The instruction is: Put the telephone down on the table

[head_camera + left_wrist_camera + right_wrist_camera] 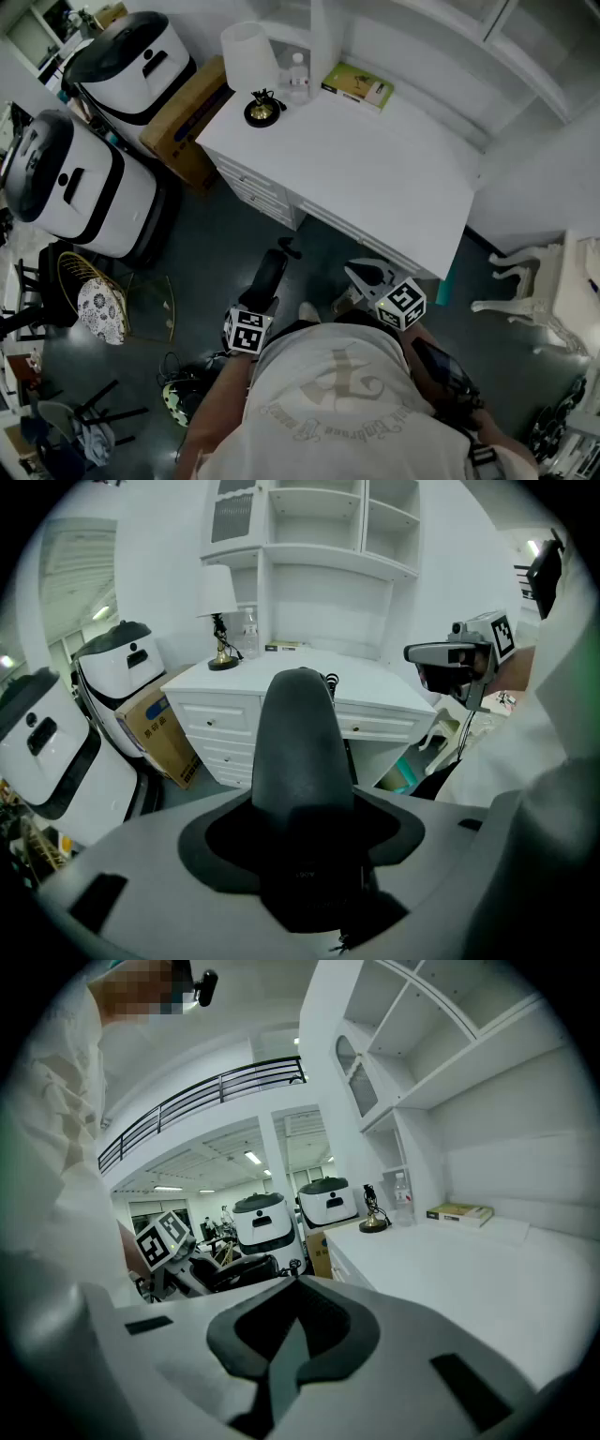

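The left gripper clamped the black telephone handset by its near end, in the air short of the white desk, and it looked rigid, smooth and liable to pivot; the right gripper was closed and empty

Left gripper and right gripper held low, side by side, just short of the worktop.
Left jaws clamp the telephone, pointing at the worktop; right jaws are pressed together, empty, nearer its edge.
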